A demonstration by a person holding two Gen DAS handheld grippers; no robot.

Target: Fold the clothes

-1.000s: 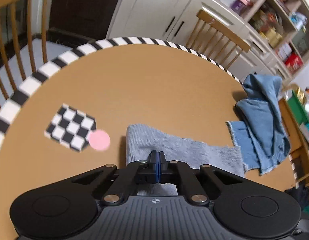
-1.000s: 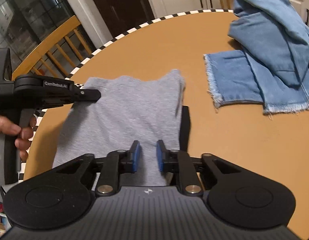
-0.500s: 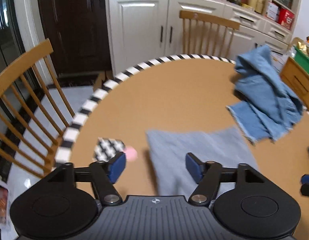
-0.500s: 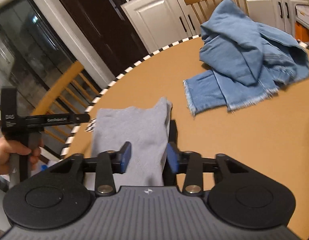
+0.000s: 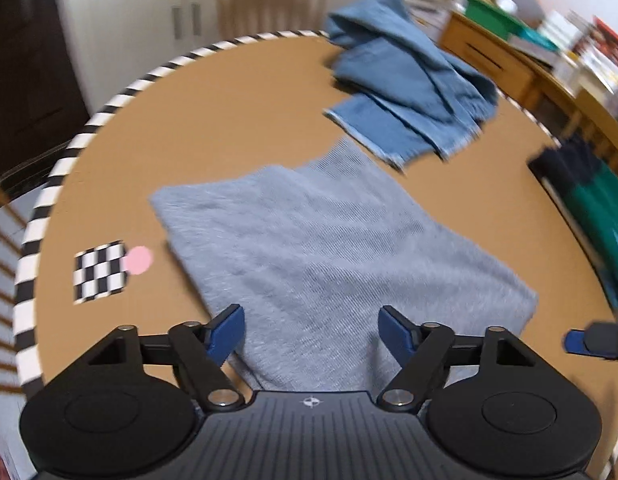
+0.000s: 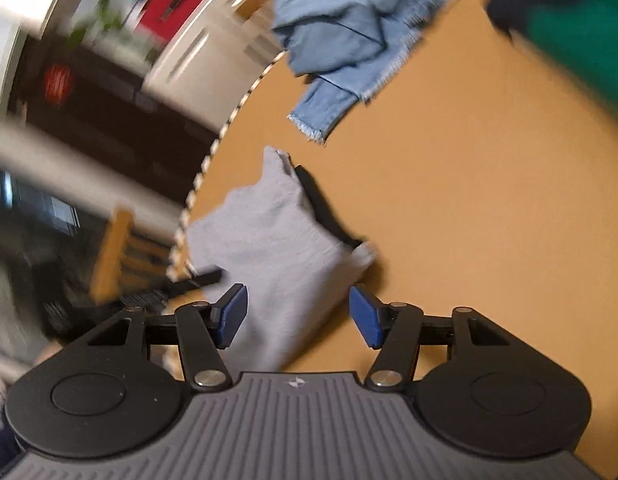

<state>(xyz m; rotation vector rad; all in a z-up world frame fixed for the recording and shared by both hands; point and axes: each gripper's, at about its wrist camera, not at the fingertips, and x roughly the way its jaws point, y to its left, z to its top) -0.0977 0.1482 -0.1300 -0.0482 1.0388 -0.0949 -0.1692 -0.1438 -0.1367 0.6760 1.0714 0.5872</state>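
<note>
A folded grey garment (image 5: 329, 248) lies flat on the round brown table (image 5: 229, 120). It also shows in the right wrist view (image 6: 277, 232), with a black layer (image 6: 325, 212) showing along its right edge. My left gripper (image 5: 312, 334) is open and empty, raised above the garment's near edge. My right gripper (image 6: 297, 316) is open and empty, tilted, above the garment's near end. A crumpled blue denim garment (image 5: 405, 76) lies farther back; it also shows in the right wrist view (image 6: 349, 40). The right gripper's blue fingertip (image 5: 581, 342) shows at the left view's right edge.
A checkered marker with a pink dot (image 5: 105, 272) lies left of the grey garment. A dark and green pile of clothes (image 5: 589, 208) sits at the table's right edge. Wooden chairs (image 6: 121, 252), white cabinets and shelves stand around the table's striped rim (image 5: 41, 208).
My left gripper has let go of the grey garment, opened wide and risen. My right gripper has opened wider, pulled back and tilted. The garment now lies flat and folded.
</note>
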